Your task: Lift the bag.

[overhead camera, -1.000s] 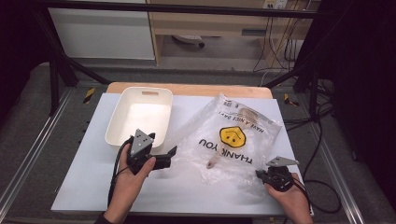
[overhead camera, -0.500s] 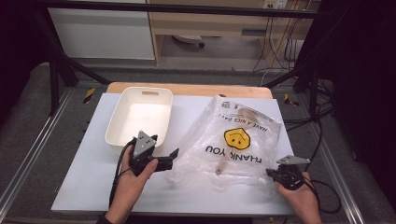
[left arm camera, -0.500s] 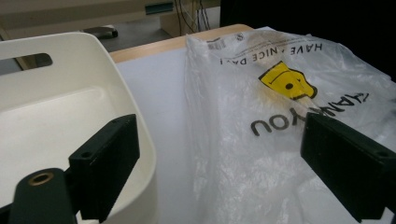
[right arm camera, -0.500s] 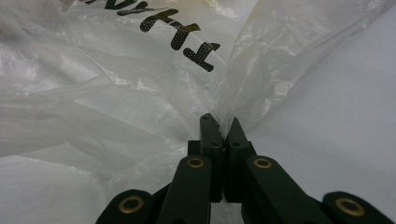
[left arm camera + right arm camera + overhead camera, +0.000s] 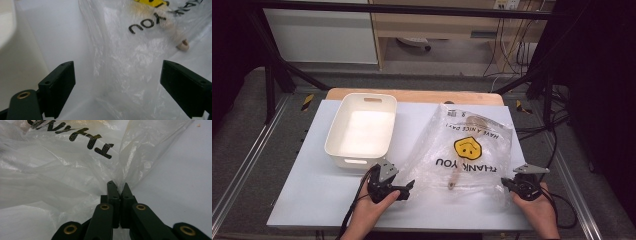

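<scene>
A clear plastic bag (image 5: 467, 150) printed "THANK YOU" with a yellow smiley lies on the white table (image 5: 312, 200). Inside it is a wooden-handled utensil (image 5: 455, 176), whose handle end (image 5: 183, 45) shows through the film. My right gripper (image 5: 505, 184) is shut on the bag's near right corner, and in the right gripper view the jaws (image 5: 119, 188) pinch a gathered fold of the bag (image 5: 62, 170). My left gripper (image 5: 408, 187) stands open low over the table at the bag's near left edge. The bag's film (image 5: 130, 55) lies ahead between its spread jaws (image 5: 117, 87), with no pad touching it.
A white plastic bin (image 5: 362, 131) stands at the back left of the table, and its wall (image 5: 7, 30) is close on the left of the left gripper. A wooden board edge (image 5: 412, 95) runs along the far side. Cables (image 5: 557, 125) hang off the right.
My left gripper has sunk toward the table and come nearer to the bag's left edge. The right gripper, still shut on the corner, has drawn the bag a little to the right and flatter.
</scene>
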`<state>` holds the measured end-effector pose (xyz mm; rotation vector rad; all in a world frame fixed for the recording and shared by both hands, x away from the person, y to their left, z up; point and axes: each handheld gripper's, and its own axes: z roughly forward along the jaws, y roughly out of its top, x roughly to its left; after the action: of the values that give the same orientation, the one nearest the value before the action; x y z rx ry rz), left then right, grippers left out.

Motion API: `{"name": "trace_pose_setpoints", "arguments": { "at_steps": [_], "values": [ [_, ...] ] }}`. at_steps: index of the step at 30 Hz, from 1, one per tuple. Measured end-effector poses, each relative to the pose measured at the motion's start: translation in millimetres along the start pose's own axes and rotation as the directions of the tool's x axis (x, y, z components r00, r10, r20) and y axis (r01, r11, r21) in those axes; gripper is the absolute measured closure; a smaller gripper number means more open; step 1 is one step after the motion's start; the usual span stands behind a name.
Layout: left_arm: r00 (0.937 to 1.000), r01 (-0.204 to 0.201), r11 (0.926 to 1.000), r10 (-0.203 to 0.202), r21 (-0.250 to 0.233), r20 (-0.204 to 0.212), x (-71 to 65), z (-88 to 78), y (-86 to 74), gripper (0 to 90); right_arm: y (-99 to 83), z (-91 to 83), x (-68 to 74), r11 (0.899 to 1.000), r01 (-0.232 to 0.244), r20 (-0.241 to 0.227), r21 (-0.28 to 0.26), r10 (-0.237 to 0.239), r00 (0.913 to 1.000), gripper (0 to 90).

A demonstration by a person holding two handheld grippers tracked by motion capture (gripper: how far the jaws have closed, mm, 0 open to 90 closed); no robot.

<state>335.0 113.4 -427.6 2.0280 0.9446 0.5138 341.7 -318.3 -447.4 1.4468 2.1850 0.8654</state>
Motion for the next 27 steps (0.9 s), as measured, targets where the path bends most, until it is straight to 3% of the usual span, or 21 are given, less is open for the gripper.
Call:
{"name": "trace_pose_setpoints", "arguments": {
  "at_steps": [9,17,20,23,25,27],
  "values": [
    [0.9992,0.009,0.9987,-0.008,0.049,-0.040,6.4,15.5,-12.6,17.3,-0.4,0.3,0.3,1.000,0.013,0.002,-0.003,-0.013,0.9999,90.0],
    [0.9998,0.020,0.9979,-0.020,0.062,-0.007,10.1,31.7,-13.7,27.0,-0.6,0.3,0.9,1.000,0.017,0.003,-0.004,-0.017,0.9999,90.0],
    [0.9998,0.020,0.9944,-0.021,0.104,0.005,9.9,39.7,-11.6,28.0,-0.6,0.4,1.3,1.000,0.019,0.006,-0.004,-0.019,0.9998,90.0],
    [0.9986,0.041,0.9951,-0.043,0.090,0.029,9.9,43.4,-8.2,33.8,-0.6,0.2,1.8,1.000,0.027,0.008,-0.006,-0.027,0.9996,90.0],
    [0.9994,0.013,0.9954,-0.016,0.095,0.032,5.2,46.4,-6.2,36.6,-0.7,0.1,2.6,1.000,0.028,0.006,-0.006,-0.028,0.9996,90.0],
    [0.9996,-0.013,0.9956,0.011,0.093,0.027,3.0,46.7,-5.9,45.8,-1.1,-0.1,3.9,0.999,0.032,0.001,-0.008,-0.032,0.9995,90.0]
  ]
}}
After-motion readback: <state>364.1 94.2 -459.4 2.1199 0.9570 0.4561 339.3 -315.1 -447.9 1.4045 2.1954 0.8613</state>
